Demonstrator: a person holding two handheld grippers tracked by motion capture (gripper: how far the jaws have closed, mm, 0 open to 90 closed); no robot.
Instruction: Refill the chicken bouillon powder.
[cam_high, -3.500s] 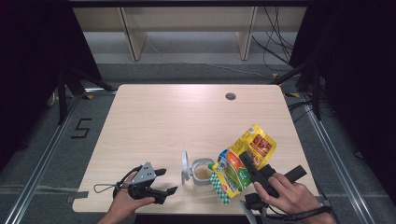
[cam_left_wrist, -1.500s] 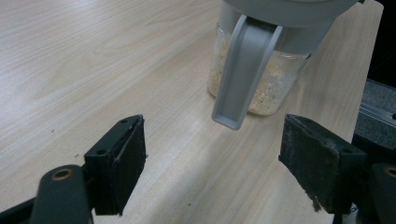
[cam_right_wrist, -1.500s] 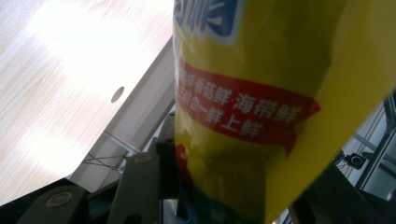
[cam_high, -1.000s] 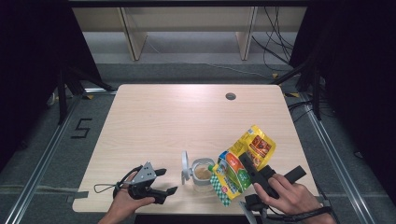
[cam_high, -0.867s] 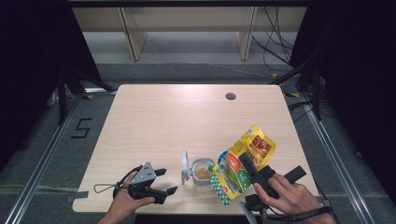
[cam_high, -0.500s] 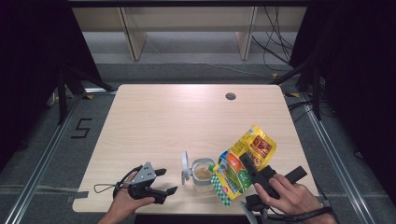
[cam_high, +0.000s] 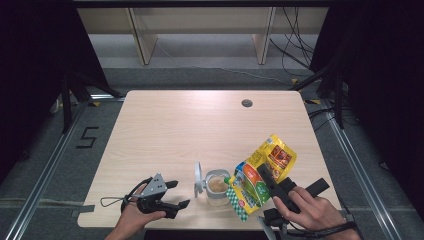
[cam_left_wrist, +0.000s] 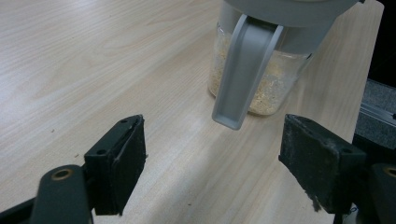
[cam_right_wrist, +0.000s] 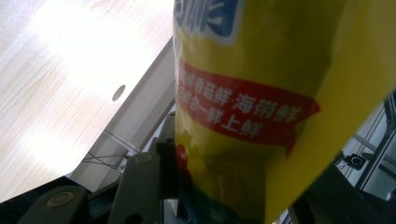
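A small clear jar (cam_high: 218, 186) holding a tan powder stands near the table's front edge, its grey hinged lid (cam_high: 198, 179) flipped open to the left. In the left gripper view the jar (cam_left_wrist: 275, 84) and its lid tab (cam_left_wrist: 243, 74) rise just beyond the open jaws. My left gripper (cam_high: 172, 195) rests on the table left of the jar, open and holding nothing. My right gripper (cam_high: 270, 182) is shut on a yellow snack bag (cam_high: 262, 172), tilted with its lower end over the jar's right side. The bag (cam_right_wrist: 261, 102) covers most of the right gripper view.
The light wooden table (cam_high: 200, 130) has a round cable hole (cam_high: 246, 103) at its far right. A shelf unit (cam_high: 200, 30) stands on the floor beyond the far edge. Dark frame posts flank both sides of the table.
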